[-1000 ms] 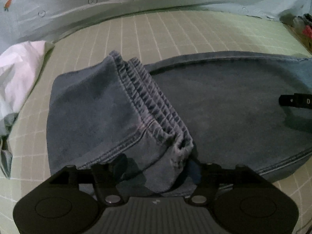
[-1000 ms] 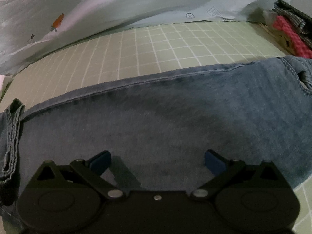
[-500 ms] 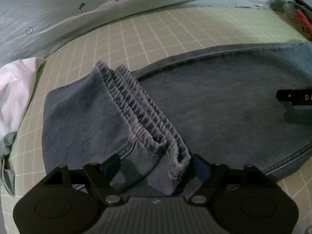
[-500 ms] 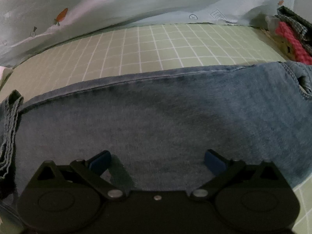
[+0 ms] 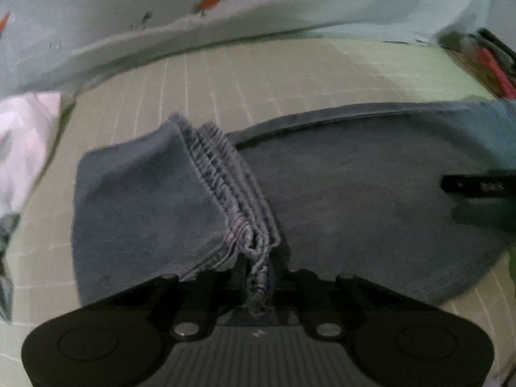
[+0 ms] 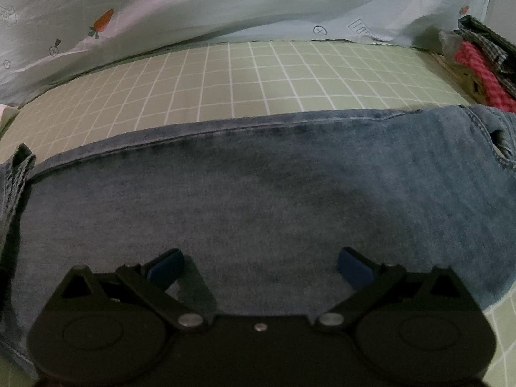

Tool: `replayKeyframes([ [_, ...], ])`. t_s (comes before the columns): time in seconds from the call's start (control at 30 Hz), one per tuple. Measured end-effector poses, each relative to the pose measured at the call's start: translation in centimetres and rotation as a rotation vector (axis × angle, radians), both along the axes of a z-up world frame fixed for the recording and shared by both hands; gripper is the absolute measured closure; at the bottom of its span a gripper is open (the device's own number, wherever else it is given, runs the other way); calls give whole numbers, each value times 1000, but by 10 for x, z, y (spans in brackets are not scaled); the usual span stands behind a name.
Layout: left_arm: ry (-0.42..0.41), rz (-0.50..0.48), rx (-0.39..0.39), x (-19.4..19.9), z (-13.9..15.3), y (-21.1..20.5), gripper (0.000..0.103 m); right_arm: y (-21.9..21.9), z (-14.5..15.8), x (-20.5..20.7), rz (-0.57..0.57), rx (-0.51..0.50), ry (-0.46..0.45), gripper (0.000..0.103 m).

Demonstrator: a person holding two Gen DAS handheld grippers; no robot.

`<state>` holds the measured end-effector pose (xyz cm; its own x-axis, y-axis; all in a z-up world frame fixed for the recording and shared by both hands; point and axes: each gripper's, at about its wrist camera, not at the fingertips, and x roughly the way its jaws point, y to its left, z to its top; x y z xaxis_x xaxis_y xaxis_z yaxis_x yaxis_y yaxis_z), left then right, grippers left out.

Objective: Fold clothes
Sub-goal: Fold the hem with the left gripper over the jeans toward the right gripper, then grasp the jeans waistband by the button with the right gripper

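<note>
A pair of blue jeans (image 5: 354, 193) lies flat on the green grid sheet (image 5: 274, 74). Its elastic waistband (image 5: 225, 187) is folded up in a ridge on the left. My left gripper (image 5: 258, 277) is shut on the near end of that waistband and lifts it slightly. My right gripper (image 6: 259, 266) is open and empty, its blue pads (image 6: 164, 266) resting low over the middle of the jeans (image 6: 258, 200). The right gripper also shows in the left wrist view (image 5: 477, 187) at the right edge.
A pale blue carrot-print cover (image 6: 161, 9) is bunched along the back. A white garment (image 5: 22, 142) lies at the left. Red knit and checked clothes (image 6: 477, 61) are piled at the far right. The jeans' pocket (image 6: 500, 142) is at the right.
My left gripper closed from open onto the near end of the waistband and raised it a little. My right gripper stayed open over the jeans.
</note>
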<state>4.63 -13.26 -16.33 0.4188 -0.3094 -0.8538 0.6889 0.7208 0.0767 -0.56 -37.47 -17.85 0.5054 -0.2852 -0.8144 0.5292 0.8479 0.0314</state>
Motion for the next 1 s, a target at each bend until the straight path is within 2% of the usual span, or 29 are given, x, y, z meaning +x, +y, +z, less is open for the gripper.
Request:
replayKeyframes([
  [0.17, 36, -142, 28, -33, 12, 7, 91, 0, 0, -10, 7, 15, -16, 0],
  [0.2, 34, -133, 30, -35, 11, 6, 89, 0, 1, -12, 9, 21, -18, 0],
  [0.3, 25, -100, 33, -41, 8, 3, 75, -7, 5, -22, -1, 67, -50, 0],
  [0.37, 20, -79, 36, -44, 6, 1, 60, -15, 10, -32, -24, 106, -86, 0],
  [0.4, 17, -68, 37, -46, 6, 0, 38, -20, 14, -40, -44, 121, -109, 0],
  [0.43, 14, -57, 38, -48, 5, -1, 22, -25, 18, -50, -65, 137, -132, 0],
  [0.47, 11, -46, 39, -50, 4, -2, 18, -31, 21, -59, -86, 153, -155, 0],
  [0.63, 17, -10, 72, -51, -3, -14, 8, -64, 32, -113, -219, 246, -241, 0],
  [0.7, 39, -5, 80, -49, -6, -18, 8, -80, 30, -129, -290, 294, -252, 0],
  [0.83, 56, 32, 48, -47, -1, -21, 8, -111, 17, -162, -436, 380, -282, 0],
  [0.93, 57, 57, 21, -46, 5, -23, 8, -134, 6, -175, -512, 385, -291, 0],
  [1.0, 60, 85, 15, -42, 6, -24, 8, -151, 0, -183, -552, 386, -332, 0],
])
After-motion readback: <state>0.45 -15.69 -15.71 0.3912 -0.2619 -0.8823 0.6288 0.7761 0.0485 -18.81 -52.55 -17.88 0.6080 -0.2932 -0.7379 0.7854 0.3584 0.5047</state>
